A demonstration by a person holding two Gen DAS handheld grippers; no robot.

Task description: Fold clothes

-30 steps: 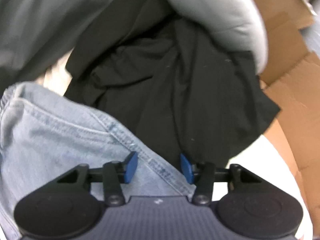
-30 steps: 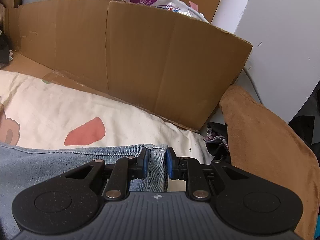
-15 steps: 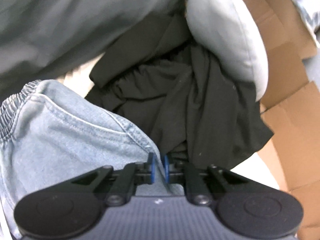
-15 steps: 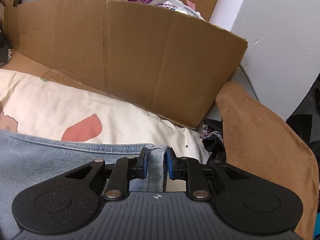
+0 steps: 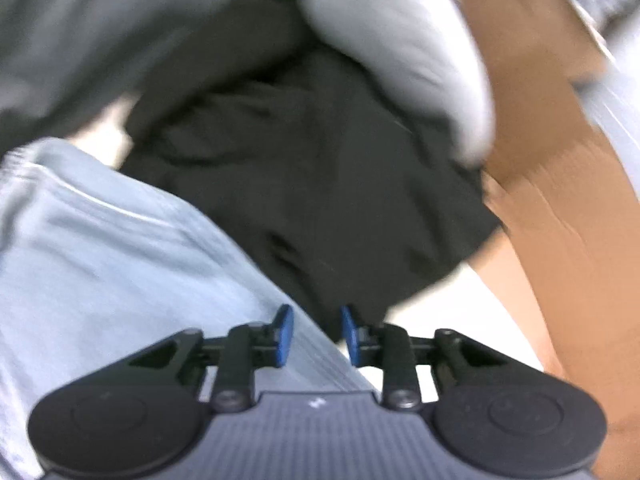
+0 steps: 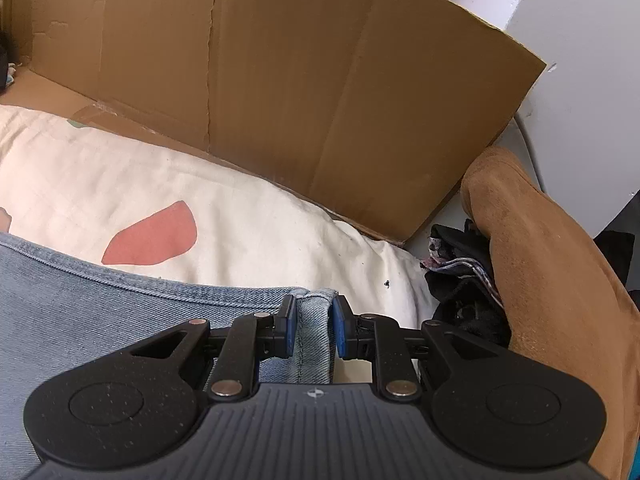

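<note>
Light-blue denim garment (image 6: pixel 100 312) lay on cream printed sheet (image 6: pixel 248 220), near side. Right gripper (image 6: pixel 314 330) pinched its folded hem corner. Left gripper (image 5: pixel 316 334) jaws were opening, denim edge betw. them, unpressed. Denim prob. heavyish, soft but stiff at seams; best gripped at hems. Cardboard box (image 6: pixel 280 80) far side: contents hidden.

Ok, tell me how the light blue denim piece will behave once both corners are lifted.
Probably floppy: the denim garment already drapes and creases. Its doubled hem in the right gripper looks thick, so likely a firm hold. The left gripper is opening over the edge, so that side may sag.
</note>
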